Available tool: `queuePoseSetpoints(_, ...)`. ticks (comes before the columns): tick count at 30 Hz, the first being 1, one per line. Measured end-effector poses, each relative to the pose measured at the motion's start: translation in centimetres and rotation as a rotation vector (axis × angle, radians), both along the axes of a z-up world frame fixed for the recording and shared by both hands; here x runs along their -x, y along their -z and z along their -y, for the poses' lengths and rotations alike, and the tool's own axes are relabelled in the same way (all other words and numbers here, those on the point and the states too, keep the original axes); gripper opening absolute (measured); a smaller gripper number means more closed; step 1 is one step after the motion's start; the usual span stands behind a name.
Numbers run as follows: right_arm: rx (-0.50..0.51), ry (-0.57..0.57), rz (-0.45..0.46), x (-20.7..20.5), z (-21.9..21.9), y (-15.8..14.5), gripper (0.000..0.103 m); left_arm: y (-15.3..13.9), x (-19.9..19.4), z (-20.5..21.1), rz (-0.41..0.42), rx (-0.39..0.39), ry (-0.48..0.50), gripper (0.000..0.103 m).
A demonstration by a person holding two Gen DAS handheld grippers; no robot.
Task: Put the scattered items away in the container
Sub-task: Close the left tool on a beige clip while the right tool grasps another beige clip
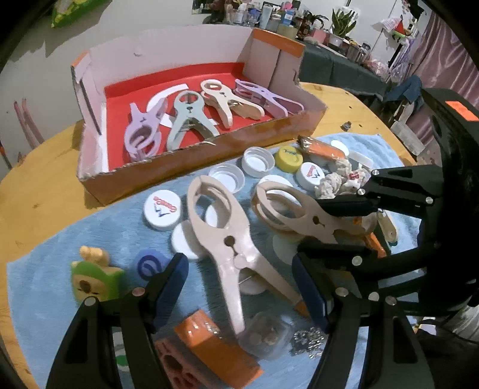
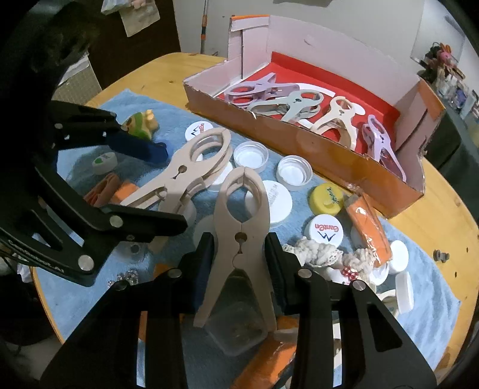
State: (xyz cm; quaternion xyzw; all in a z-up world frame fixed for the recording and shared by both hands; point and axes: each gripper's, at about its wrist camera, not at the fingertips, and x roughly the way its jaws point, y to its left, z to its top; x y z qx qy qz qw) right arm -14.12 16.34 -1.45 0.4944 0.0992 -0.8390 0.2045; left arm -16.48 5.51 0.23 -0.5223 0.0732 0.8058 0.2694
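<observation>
Right tool point(image 2: 239, 248) clamps beige clip point(image 2: 239, 209); box point(image 2: 314, 149) holds four clips.

A cluttered room is surrounding a round wooden table point(image 1: 36, 191).
A pale wall point(image 1: 143, 18) is standing behind; potted plants point(image 1: 341, 22) are crowding a dark-clothed side table point(image 1: 335, 64), pink curtains point(image 1: 443, 59) hanging nearby.

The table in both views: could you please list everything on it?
cardboard box: one, orange outside, red inside, far side of the wooden table
pegs in box: four, two lilac, one grey-green, one beige
loose pegs: two, beige, on towel, one left, one right
bottle caps: several, white, one yellow, on towel
toy figure: one, green, on towel
orange packets: a few, on towel
towel: one, light blue, under the clutter
left tongs: black, open around a peg
right tongs: black, shut on the other peg
</observation>
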Motion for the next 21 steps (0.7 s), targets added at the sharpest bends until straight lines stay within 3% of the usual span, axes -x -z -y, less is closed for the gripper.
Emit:
queuePoseSetpoints(11, 0.001, 0.005, -0.004, -0.1, 0.1, 0.1, 0.034, 0.1, 0.4, -0.2, 0.008, -0.008, -0.039, 0.073)
queuePoseSetpoints(18, 0.005, 0.01, -0.003, 0.0, -0.1, 0.1, 0.034, 0.0, 0.8, 0.7, 0.0, 0.011, -0.094, 0.045)
queuePoseSetpoints(21, 0.005, 0.012, -0.004, 0.0, -0.2, 0.1, 0.034, 0.0, 0.9, 1.1, 0.013, -0.002, -0.102, 0.042)
